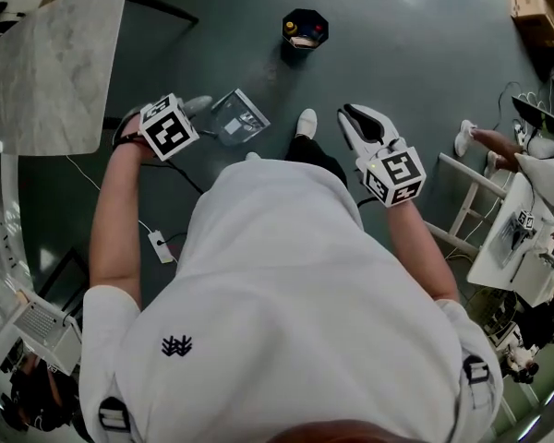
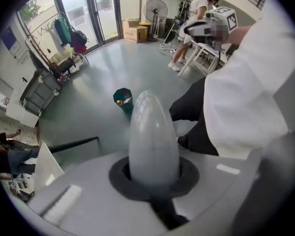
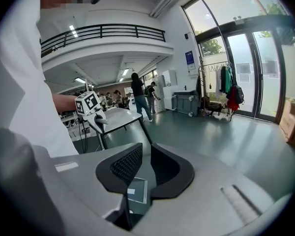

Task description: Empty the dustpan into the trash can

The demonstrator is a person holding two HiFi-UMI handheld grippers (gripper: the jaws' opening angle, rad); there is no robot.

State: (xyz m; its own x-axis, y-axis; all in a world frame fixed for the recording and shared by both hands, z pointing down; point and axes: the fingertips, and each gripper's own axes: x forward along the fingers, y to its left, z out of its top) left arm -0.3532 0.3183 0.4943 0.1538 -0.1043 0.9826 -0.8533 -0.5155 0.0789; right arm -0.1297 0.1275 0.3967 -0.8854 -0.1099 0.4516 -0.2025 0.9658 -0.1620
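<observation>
We hold the left gripper (image 1: 201, 112) out in front of our body, and its jaws are clamped on the pale rounded handle (image 2: 153, 132) of the dustpan (image 1: 239, 116). In the left gripper view the handle fills the gap between the dark pads. In the head view the clear dustpan sticks out past the gripper, over the dark floor (image 1: 406, 53). We cannot tell whether anything lies in it.

The trash can (image 1: 304, 29) stands on the floor farther ahead, well apart from the dustpan. It is dark and many-sided, with a few bits of rubbish inside. The left gripper view shows it too, beyond the handle (image 2: 123, 100).

Our right gripper (image 1: 362, 123) is raised on the other side at about the same height. Its jaws are drawn almost together, leaving only a narrow slit, and nothing sits between them (image 3: 146, 162).

A marble table top (image 1: 55, 63) is at the far left. One white shoe (image 1: 307, 123) shows between the two grippers.
</observation>
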